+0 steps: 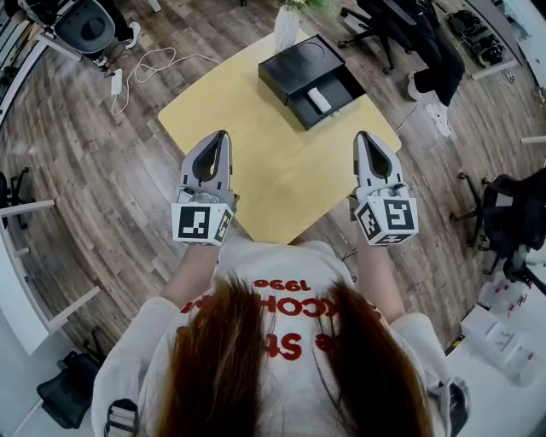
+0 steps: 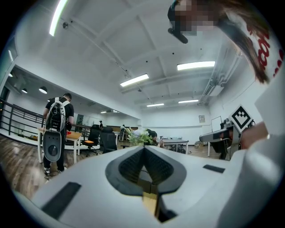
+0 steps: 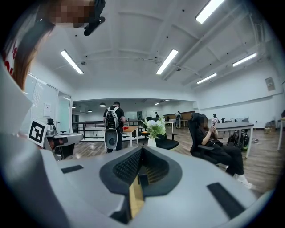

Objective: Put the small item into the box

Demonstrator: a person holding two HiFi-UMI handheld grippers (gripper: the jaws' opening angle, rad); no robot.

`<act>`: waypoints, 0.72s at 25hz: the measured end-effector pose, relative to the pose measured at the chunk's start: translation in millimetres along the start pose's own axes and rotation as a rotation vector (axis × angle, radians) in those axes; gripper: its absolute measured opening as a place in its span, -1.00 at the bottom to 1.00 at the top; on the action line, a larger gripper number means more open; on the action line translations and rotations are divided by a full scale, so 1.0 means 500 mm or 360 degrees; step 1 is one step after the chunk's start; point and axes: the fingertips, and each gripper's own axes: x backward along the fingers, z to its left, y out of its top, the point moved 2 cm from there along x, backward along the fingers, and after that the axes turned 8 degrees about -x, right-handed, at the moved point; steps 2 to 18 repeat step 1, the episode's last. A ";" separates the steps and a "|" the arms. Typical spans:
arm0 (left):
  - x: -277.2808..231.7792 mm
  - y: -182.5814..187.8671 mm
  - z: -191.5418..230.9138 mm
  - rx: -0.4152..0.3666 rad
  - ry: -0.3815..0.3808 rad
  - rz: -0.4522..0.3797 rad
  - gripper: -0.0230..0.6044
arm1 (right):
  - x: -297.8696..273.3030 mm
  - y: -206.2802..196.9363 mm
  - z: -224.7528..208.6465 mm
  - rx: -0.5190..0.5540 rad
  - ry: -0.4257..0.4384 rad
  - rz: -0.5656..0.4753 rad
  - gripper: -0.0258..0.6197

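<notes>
A black box (image 1: 300, 64) stands at the far end of the yellow table (image 1: 281, 171), its drawer (image 1: 334, 101) pulled out toward me. A small white item (image 1: 319, 100) lies inside the drawer. My left gripper (image 1: 224, 135) is held over the table's near left, shut and empty, its tips meeting in the left gripper view (image 2: 144, 147). My right gripper (image 1: 360, 136) hovers over the near right, also shut with nothing in it (image 3: 141, 148). Both point up and away from the table, so neither gripper view shows the box.
A white vase of flowers (image 1: 287, 26) stands behind the box, also seen as a vase (image 3: 153, 133) in the right gripper view. Office chairs (image 1: 380, 26) and a seated person (image 3: 220, 144) are at the right. A cable (image 1: 145, 64) lies on the floor at left. A standing person (image 2: 57, 127) is farther off.
</notes>
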 end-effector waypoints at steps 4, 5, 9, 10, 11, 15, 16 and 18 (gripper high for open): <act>-0.001 -0.001 -0.001 0.0000 -0.0001 0.0000 -0.90 | 0.000 -0.001 -0.001 -0.0002 -0.0002 -0.0001 -0.90; -0.001 -0.001 -0.001 0.0000 -0.0001 0.0000 -0.90 | 0.000 -0.001 -0.001 -0.0002 -0.0002 -0.0001 -0.90; -0.001 -0.001 -0.001 0.0000 -0.0001 0.0000 -0.90 | 0.000 -0.001 -0.001 -0.0002 -0.0002 -0.0001 -0.90; -0.001 -0.001 -0.001 0.0000 -0.0001 0.0000 -0.90 | 0.000 -0.001 -0.001 -0.0002 -0.0002 -0.0001 -0.90; -0.001 -0.001 -0.001 0.0000 -0.0001 0.0000 -0.90 | 0.000 -0.001 -0.001 -0.0002 -0.0002 -0.0001 -0.90; -0.001 -0.001 -0.001 0.0000 -0.0001 0.0000 -0.90 | 0.000 -0.001 -0.001 -0.0002 -0.0002 -0.0001 -0.90; -0.001 -0.001 -0.001 0.0000 -0.0001 0.0000 -0.90 | 0.000 -0.001 -0.001 -0.0002 -0.0002 -0.0001 -0.90; -0.001 -0.001 -0.001 0.0000 -0.0001 0.0000 -0.90 | 0.000 -0.001 -0.001 -0.0002 -0.0002 -0.0001 -0.90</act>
